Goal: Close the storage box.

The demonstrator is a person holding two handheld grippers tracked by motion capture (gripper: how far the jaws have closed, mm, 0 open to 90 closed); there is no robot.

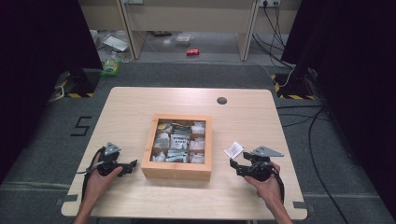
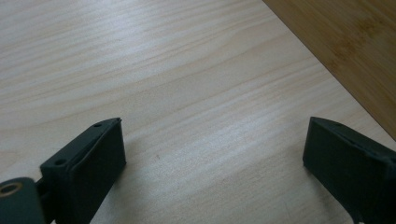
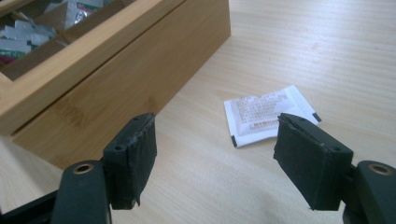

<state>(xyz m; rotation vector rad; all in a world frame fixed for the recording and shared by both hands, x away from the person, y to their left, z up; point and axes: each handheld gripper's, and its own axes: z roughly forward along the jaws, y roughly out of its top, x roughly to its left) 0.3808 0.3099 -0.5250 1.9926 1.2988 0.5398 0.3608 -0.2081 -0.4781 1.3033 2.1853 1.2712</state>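
A square wooden box [image 1: 176, 171] with several compartments of sachets stands in the middle of the table. To its right a white printed sachet [image 1: 234, 150] lies flat on the tabletop. My right gripper [image 1: 233, 165] rests just in front of that sachet, jaws apart. In the right gripper view its jaws [image 3: 215, 123] stand open and hold nothing, with the sachet [image 3: 261, 114] lying beyond the right jaw and the box wall [image 3: 116, 84] at the left. My left gripper [image 1: 133, 164] sits left of the box, open [image 2: 212, 149] over bare table, the box's side [image 2: 345, 46] at the upper right.
A dark round grommet [image 1: 222, 100] sits in the table's far edge. Bare tabletop [image 1: 126, 112] lies to the left of, to the right of and behind the box. Beyond the table the floor holds cables, a red can [image 1: 193, 52] and loose packaging.
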